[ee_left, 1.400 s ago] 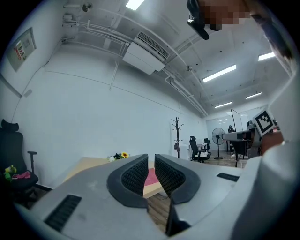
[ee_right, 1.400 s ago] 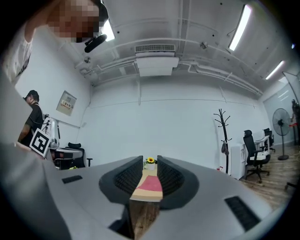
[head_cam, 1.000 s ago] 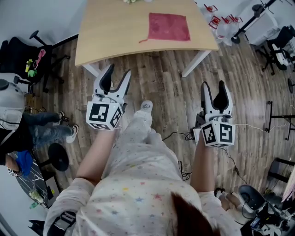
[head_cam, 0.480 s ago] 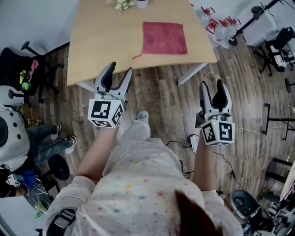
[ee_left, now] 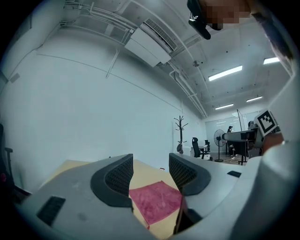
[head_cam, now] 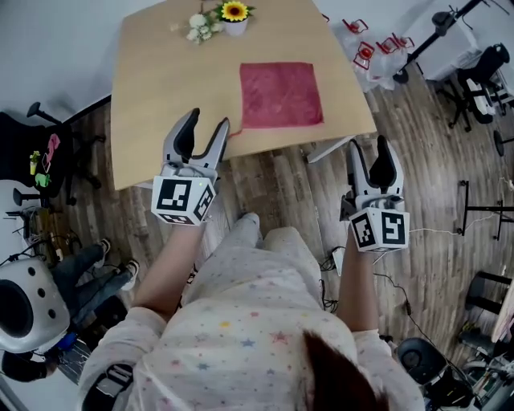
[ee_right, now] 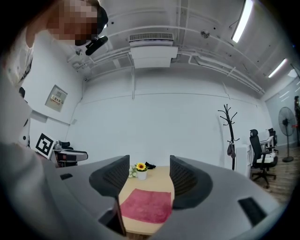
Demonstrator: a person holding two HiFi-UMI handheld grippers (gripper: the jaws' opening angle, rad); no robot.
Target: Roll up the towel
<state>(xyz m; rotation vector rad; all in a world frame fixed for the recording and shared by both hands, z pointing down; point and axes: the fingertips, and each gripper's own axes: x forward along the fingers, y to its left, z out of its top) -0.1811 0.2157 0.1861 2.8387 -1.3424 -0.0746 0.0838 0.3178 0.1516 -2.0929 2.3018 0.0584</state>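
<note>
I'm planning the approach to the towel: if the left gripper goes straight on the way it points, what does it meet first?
Likely the wooden table near its front edge, with the red towel just beyond. Both show between the left gripper's open jaws, though depth is unclear.

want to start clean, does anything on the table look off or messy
Nothing stands out. The red towel lies flat and square near the front edge of the table, and the sunflower pot stands upright at the far side.
</note>
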